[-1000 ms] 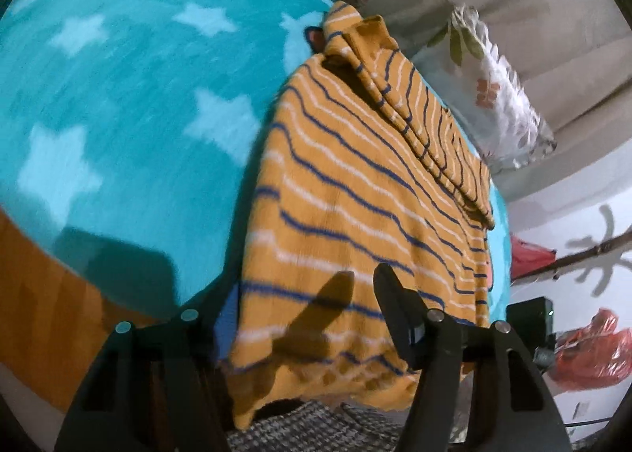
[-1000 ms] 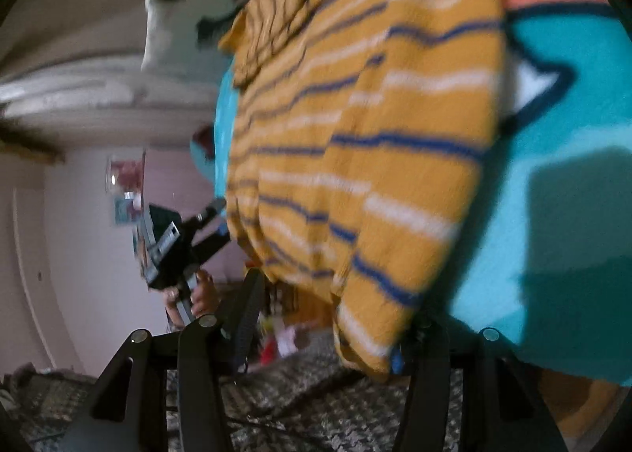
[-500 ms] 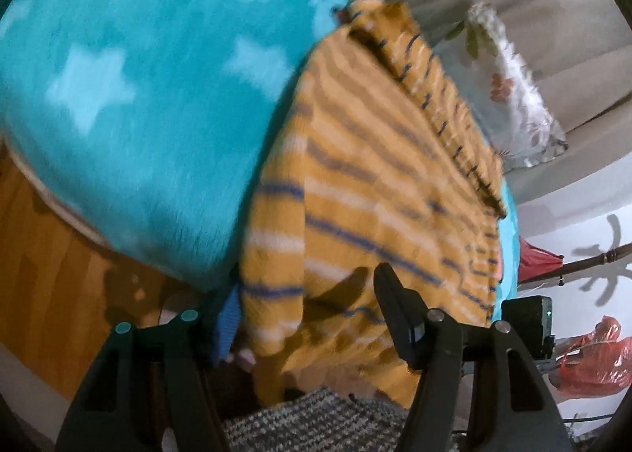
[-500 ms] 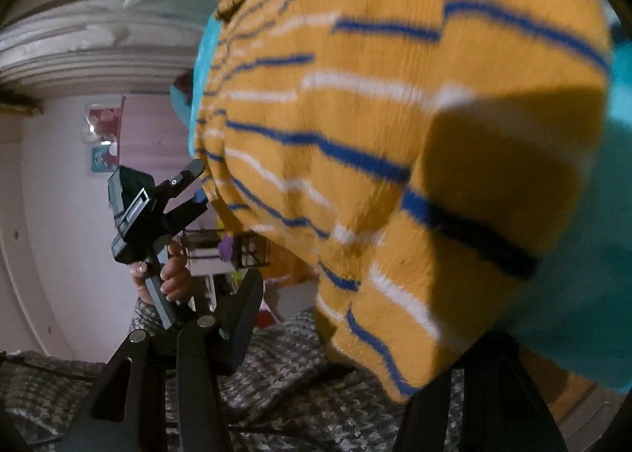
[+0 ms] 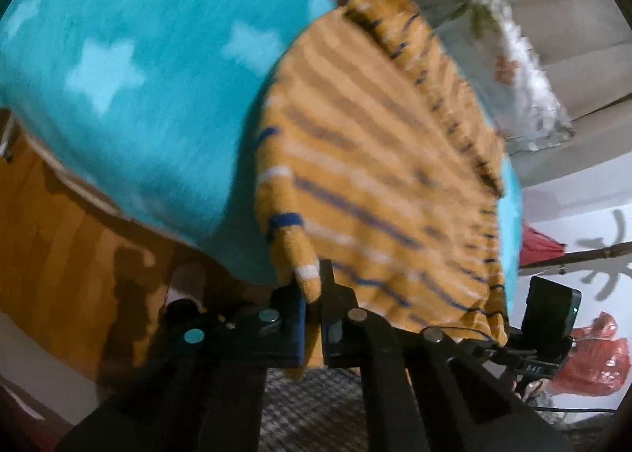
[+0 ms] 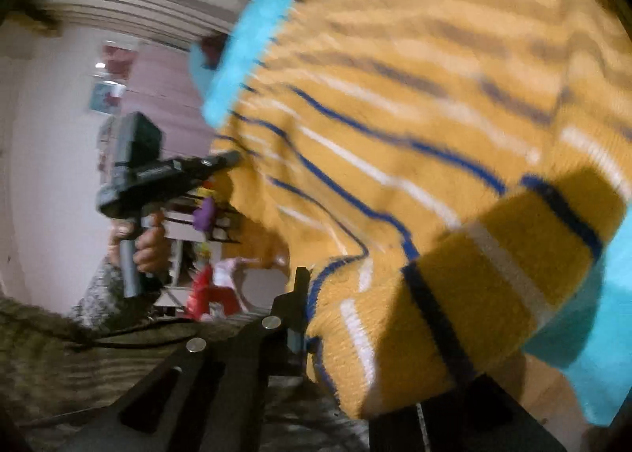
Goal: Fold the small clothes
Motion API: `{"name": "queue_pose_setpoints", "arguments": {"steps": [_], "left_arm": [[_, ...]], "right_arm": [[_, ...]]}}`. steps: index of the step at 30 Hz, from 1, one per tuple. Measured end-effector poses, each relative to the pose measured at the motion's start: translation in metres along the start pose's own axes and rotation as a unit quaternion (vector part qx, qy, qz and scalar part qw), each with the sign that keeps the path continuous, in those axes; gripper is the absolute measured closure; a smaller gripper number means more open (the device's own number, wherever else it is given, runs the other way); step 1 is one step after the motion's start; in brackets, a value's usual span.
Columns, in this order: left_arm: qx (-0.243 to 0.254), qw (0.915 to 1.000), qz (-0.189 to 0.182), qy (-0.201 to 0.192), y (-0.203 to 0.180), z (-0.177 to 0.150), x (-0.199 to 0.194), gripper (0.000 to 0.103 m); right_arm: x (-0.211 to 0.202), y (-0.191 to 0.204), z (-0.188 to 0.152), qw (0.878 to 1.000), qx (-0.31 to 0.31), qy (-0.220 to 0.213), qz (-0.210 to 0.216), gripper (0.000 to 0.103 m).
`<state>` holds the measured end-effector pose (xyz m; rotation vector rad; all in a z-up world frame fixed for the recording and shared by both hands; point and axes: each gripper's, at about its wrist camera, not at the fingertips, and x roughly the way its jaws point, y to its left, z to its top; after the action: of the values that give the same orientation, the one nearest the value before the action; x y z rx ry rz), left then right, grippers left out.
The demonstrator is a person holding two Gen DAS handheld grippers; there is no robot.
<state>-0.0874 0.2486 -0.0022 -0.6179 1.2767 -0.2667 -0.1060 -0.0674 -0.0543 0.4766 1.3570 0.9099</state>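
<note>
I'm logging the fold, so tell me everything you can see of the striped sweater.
The mustard-yellow knitted sweater with blue and white stripes lies over the turquoise star-patterned fleece blanket, its near hem hanging off the edge. The left claw and the right claw, jaws just closed, each pinch a hem corner. A folded-over layer lies along its far side.

Dim indoor light, both fisheye views motion-blurred (the striped sweater most), edges bent and vignetted black, shadows pooling at lower left.
</note>
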Motion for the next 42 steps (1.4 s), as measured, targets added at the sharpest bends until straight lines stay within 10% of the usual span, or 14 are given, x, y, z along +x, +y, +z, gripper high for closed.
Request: {"name": "queue_pose_setpoints", "arguments": {"steps": [5, 11, 19, 25, 29, 35, 38, 42], "left_arm": [[0.011, 0.9985, -0.034, -0.042, -0.032, 0.056, -0.009, 0.098], [0.024, 0.9953, -0.026, -0.09, -0.073, 0.141, 0.04, 0.097], [0.031, 0.991, -0.033, -0.126, -0.08, 0.189, 0.05, 0.041], [0.117, 0.9866, 0.051, -0.101, -0.072, 0.193, 0.058, 0.04], [0.165, 0.9806, 0.079, -0.072, -0.073, 0.195, 0.082, 0.04], [0.221, 0.9702, 0.087, -0.048, -0.091, 0.204, 0.11, 0.04], [0.244, 0.9648, 0.091, -0.034, -0.099, 0.204, 0.123, 0.04], [0.263, 0.9589, 0.102, -0.029, -0.108, 0.204, 0.135, 0.04]], "right_arm": [[-0.069, -0.001, 0.044, 0.99, 0.024, -0.119, 0.074, 0.095], [-0.11, -0.074, 0.115, 0.966, 0.122, -0.226, 0.028, 0.092], [-0.12, -0.115, 0.123, 0.955, 0.19, -0.229, -0.015, 0.059], [-0.143, -0.087, 0.098, 0.965, 0.134, -0.216, -0.069, 0.049], [-0.167, -0.104, 0.086, 0.943, 0.179, -0.273, -0.057, 0.043], [-0.149, -0.062, 0.102, 0.939, 0.068, -0.24, -0.238, 0.042], [-0.127, -0.038, 0.108, 0.909, -0.019, -0.211, -0.36, 0.042], [-0.111, -0.033, 0.124, 0.883, -0.05, -0.212, -0.416, 0.034]]}}
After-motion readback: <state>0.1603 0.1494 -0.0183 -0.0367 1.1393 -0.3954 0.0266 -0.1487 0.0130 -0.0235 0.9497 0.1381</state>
